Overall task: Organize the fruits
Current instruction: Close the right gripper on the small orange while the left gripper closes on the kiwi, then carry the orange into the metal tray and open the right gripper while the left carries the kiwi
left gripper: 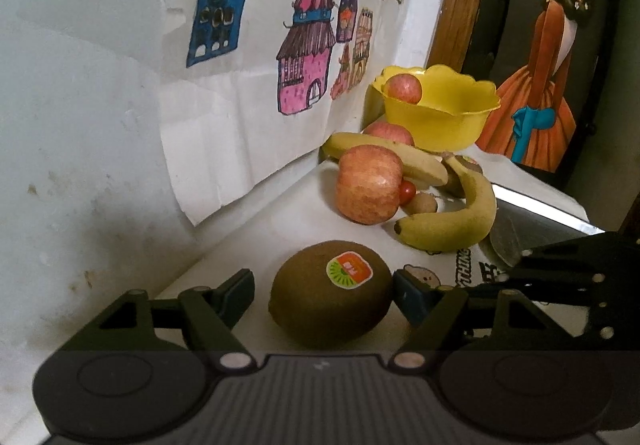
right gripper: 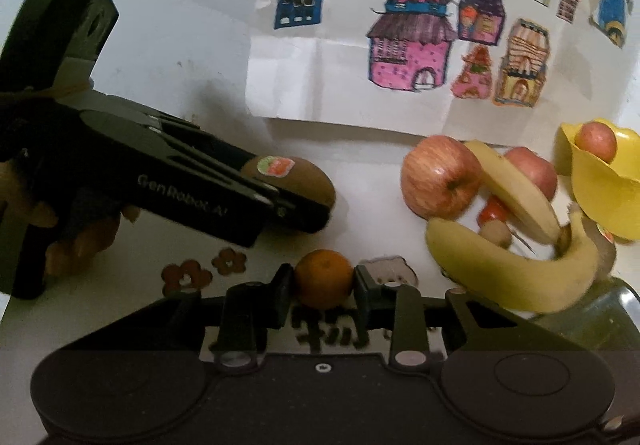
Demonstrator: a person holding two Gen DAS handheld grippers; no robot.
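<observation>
A brown kiwi [left gripper: 330, 303] with an orange-green sticker rests on the white table between the fingers of my left gripper [left gripper: 324, 297]. That gripper is open: the right pad touches the kiwi and a small gap shows at the left pad. From the right wrist view the same kiwi [right gripper: 296, 177] lies beside the left gripper [right gripper: 298, 211]. My right gripper [right gripper: 324, 285] is shut on a small orange [right gripper: 324, 277], both pads pressed on its sides. A yellow bowl [left gripper: 444, 117] holding one apple [left gripper: 404, 87] stands at the far right by the wall.
A pile of fruit lies in front of the bowl: a big apple [left gripper: 368, 185], a second apple [left gripper: 388, 131], two bananas [left gripper: 452, 221], a cherry tomato [left gripper: 408, 191] and a small round tan fruit [left gripper: 420, 203]. Children's drawings [left gripper: 280, 45] hang on the wall, and a framed picture [left gripper: 540, 45] leans at the right.
</observation>
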